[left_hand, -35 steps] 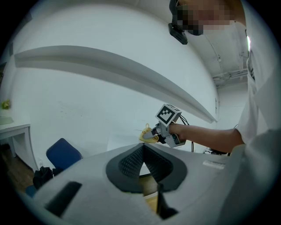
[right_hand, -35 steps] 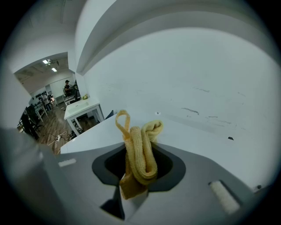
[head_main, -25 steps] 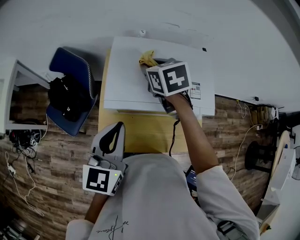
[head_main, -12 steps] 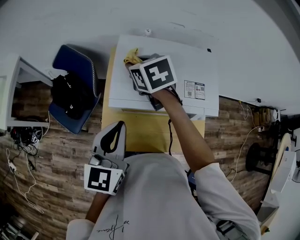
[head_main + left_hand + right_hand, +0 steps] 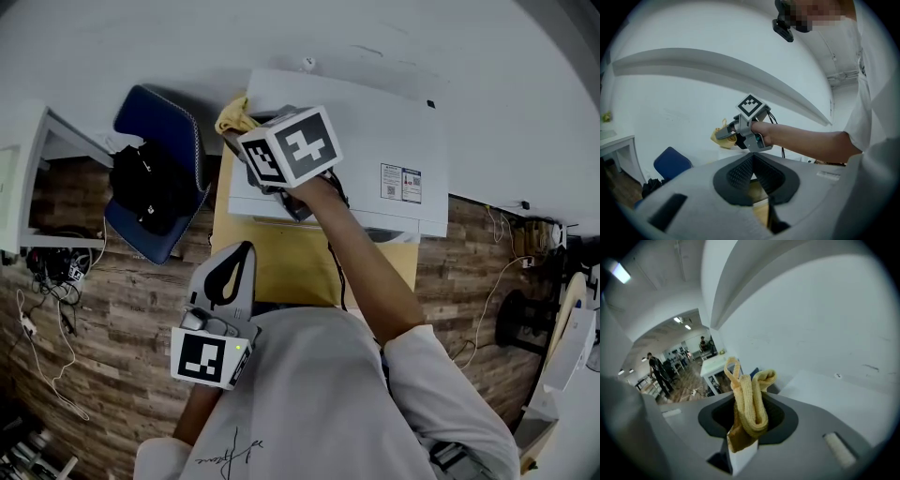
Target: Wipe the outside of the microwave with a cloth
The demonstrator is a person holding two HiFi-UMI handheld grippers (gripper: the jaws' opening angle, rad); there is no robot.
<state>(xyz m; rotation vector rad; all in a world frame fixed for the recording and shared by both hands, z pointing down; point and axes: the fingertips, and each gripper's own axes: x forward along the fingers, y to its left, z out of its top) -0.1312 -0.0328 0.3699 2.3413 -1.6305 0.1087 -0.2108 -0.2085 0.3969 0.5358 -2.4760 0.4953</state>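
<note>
The white microwave (image 5: 375, 150) stands on a wooden table (image 5: 281, 258) against the wall. My right gripper (image 5: 234, 141) is at the microwave's top left corner, shut on a folded yellow cloth (image 5: 234, 114) that sticks out past that corner. In the right gripper view the cloth (image 5: 750, 401) stands pinched between the jaws, with the microwave's white top (image 5: 843, 399) at the right. My left gripper (image 5: 223, 272) hangs low by the person's body, jaws shut with nothing in them; its own view shows the right gripper (image 5: 729, 133) and cloth (image 5: 721, 137) ahead.
A blue chair (image 5: 155, 178) with a black bag (image 5: 141, 192) stands left of the table. A white desk (image 5: 28, 169) is at far left. Cables lie on the wood floor (image 5: 37, 328). People stand in a far room (image 5: 656, 369).
The right gripper has slid the cloth leftward across the microwave's top, from near the middle to past its left corner. The left gripper has stayed put.
</note>
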